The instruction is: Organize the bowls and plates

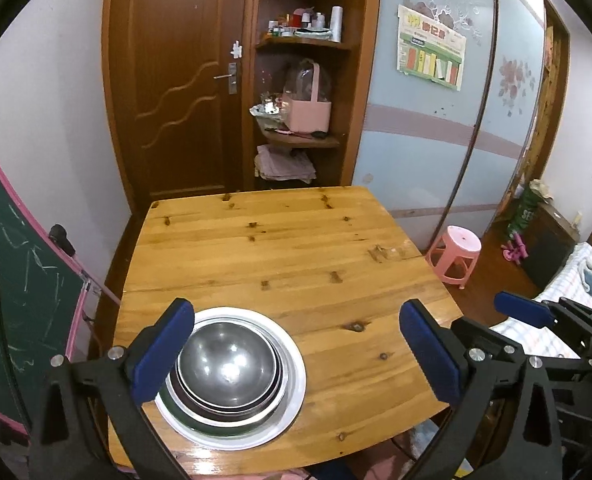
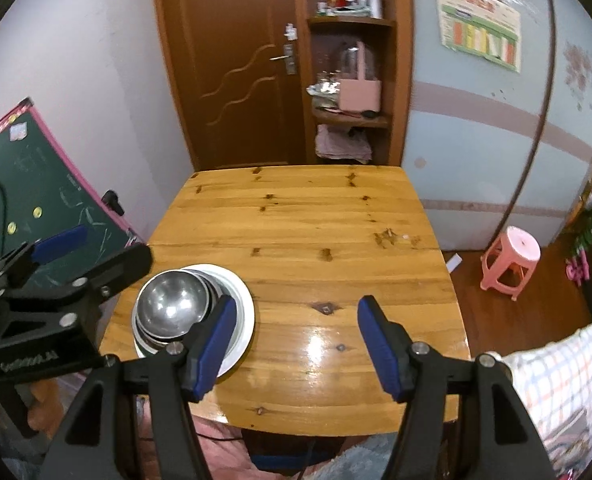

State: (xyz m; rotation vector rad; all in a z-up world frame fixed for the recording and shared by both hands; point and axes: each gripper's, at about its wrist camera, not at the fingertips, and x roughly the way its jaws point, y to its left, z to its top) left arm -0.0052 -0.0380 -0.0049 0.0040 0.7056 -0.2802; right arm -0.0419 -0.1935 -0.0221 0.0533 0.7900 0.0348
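Several nested steel bowls [image 1: 226, 364] sit in a white plate [image 1: 292, 384] at the near left corner of a wooden table [image 1: 296, 260]. My left gripper [image 1: 296, 344] hovers above and just in front of that corner. It is open wide and holds nothing, and its left finger overlaps the stack's edge in the picture. In the right wrist view the bowls [image 2: 172, 304] and the plate [image 2: 242, 312] lie left of my right gripper [image 2: 296, 340]. That gripper is open over bare table [image 2: 296, 220] with nothing between its fingers. My left gripper [image 2: 92, 256] shows at the left edge.
A pink stool [image 1: 453, 252] stands on the floor right of the table. A green chalkboard [image 1: 20, 300] leans at the left. Behind the table are a brown door [image 1: 184, 80] and a cluttered shelf [image 1: 299, 92]. A checked bedsheet [image 2: 567, 368] lies near right.
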